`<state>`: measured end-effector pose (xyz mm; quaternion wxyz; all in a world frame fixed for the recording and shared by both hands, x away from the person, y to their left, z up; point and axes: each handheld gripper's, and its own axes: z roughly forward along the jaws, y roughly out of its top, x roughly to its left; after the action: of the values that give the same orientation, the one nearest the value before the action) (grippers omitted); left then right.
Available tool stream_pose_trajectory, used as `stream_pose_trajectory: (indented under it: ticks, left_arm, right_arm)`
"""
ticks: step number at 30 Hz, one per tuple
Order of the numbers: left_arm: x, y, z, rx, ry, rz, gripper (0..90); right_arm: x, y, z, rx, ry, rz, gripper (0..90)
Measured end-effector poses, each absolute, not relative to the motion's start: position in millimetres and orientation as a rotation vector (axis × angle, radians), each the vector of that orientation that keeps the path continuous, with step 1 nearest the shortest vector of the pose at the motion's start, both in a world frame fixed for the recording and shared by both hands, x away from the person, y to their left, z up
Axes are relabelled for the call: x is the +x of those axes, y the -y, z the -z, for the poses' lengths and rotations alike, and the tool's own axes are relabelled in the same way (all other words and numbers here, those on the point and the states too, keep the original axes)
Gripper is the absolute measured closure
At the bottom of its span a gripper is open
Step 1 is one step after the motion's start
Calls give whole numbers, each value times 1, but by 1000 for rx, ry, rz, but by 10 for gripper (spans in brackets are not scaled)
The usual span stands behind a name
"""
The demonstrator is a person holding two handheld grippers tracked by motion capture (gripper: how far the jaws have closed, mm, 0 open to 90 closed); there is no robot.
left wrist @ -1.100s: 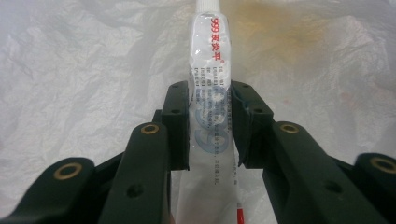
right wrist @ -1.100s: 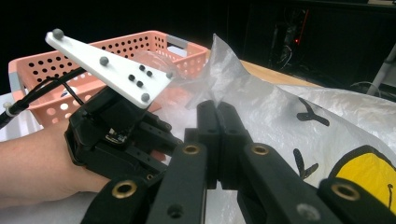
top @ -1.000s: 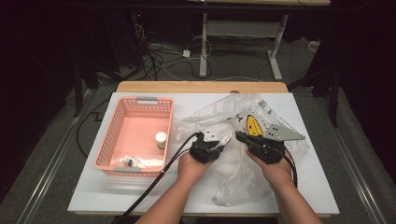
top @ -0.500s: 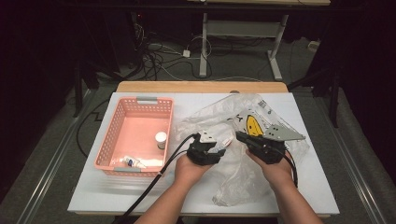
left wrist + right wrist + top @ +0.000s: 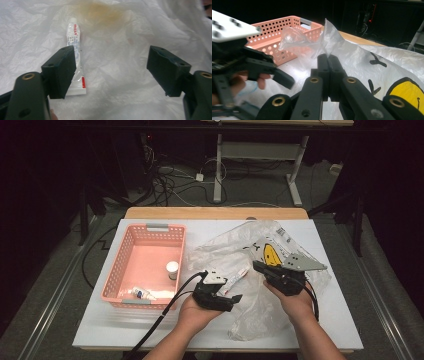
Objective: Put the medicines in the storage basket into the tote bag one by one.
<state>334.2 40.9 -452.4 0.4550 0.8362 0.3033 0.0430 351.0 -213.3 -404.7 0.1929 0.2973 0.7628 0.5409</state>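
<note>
Left claw [image 5: 235, 298]: jaws apart, they've just been opening, nothing between the pads. Small white ointment tube [image 5: 75, 57] lies on the bag just ahead of its left jaw, tail end partly hidden behind that pad. Right claw [image 5: 328, 58]: jaws together, clamped on a fold of the clear plastic bag [image 5: 240, 255], holding it up. Beyond the left claw, the pink basket [image 5: 122, 265] holds a second tube [image 5: 141, 294] and a small white bottle [image 5: 171, 269].

Likely step: pick the tube off the bag. Shift the left claw sideways to centre on the tube, drop low, close across its width, avoid pinching film. Keep the right claw's hold steady.
</note>
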Motion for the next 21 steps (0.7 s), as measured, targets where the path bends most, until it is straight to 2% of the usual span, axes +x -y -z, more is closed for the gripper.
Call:
stream_pose_trajectory:
  ticks: [11, 13, 17, 21]
  left_arm:
    - [308, -69, 431, 2046, -742, -149, 128]
    - [306, -73, 427, 2037, -761, -162, 66]
    - [304, -84, 423, 2030, -787, -184, 0]
    - [302, -96, 421, 2008, -830, -221, 0]
  right_arm:
    - [350, 213, 404, 836, -2140, -1515, 900]
    - [350, 213, 404, 834, -2141, -1513, 900]
    - [350, 212, 405, 829, -2145, -1507, 900]
    - [349, 211, 405, 825, -2145, -1507, 900]
